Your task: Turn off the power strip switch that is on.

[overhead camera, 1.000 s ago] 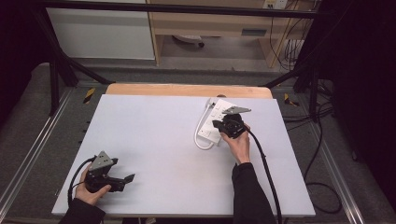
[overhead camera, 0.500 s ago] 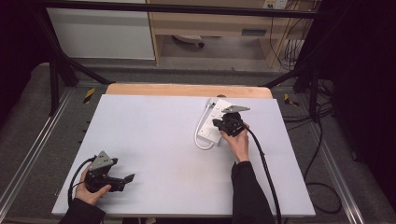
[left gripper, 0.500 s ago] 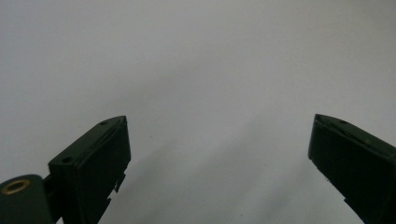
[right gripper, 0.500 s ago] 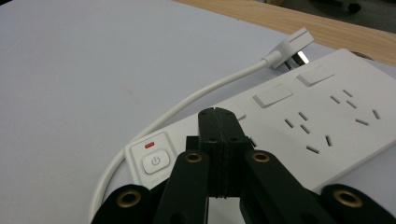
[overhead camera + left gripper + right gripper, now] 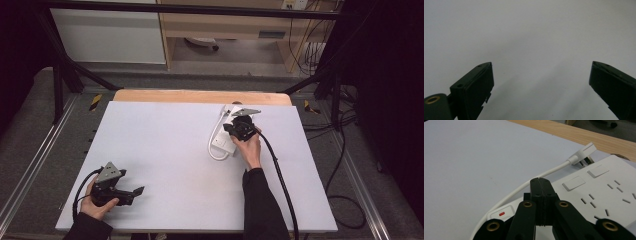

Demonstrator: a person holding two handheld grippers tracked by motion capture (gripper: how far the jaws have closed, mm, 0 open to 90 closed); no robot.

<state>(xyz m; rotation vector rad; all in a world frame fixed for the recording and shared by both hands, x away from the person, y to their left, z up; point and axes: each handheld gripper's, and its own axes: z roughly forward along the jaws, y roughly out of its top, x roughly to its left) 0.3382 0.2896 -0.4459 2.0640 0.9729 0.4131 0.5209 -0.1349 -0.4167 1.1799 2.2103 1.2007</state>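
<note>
We count two hand-held grippers at the desk (image 5: pixel 165 150), one in each of our hands. The left hand-held gripper (image 5: pixel 131 194) sits at the near left corner of the white desk top, low over bare surface, and in the left gripper view (image 5: pixel 541 82) its two black jaws stand spread wide apart with nothing between them but the white desk. The right hand-held gripper (image 5: pixel 231 128) is at the far right part of the desk, over one white power strip (image 5: pixel 224 144). In the right gripper view (image 5: pixel 540 182) its two jaws are pressed together, face against face, with nothing pinched between them, and their joined tip hangs just above the strip's top near its switch end; whether it touches the strip we cannot tell.

The power strip lies flat on the desk, running from the right hand toward the far edge, close to the bare wooden band (image 5: pixel 200 96) along the far side. On its face we count two white rocker buttons (image 5: pixel 573 183) side by side, one small red indicator (image 5: pixel 501 214) on the panel at the nearer end, and several groups of socket slots (image 5: pixel 599 202) to the right of the jaws. One white cable (image 5: pixel 524 188) leaves the strip, loops out on its left side and curves back to one white plug (image 5: pixel 584 152), which lies on the desk just beside the strip's far end, prongs toward the strip.

One black cable (image 5: pixel 280 180) trails from the right hand-held gripper along the sleeve toward the near edge.
</note>
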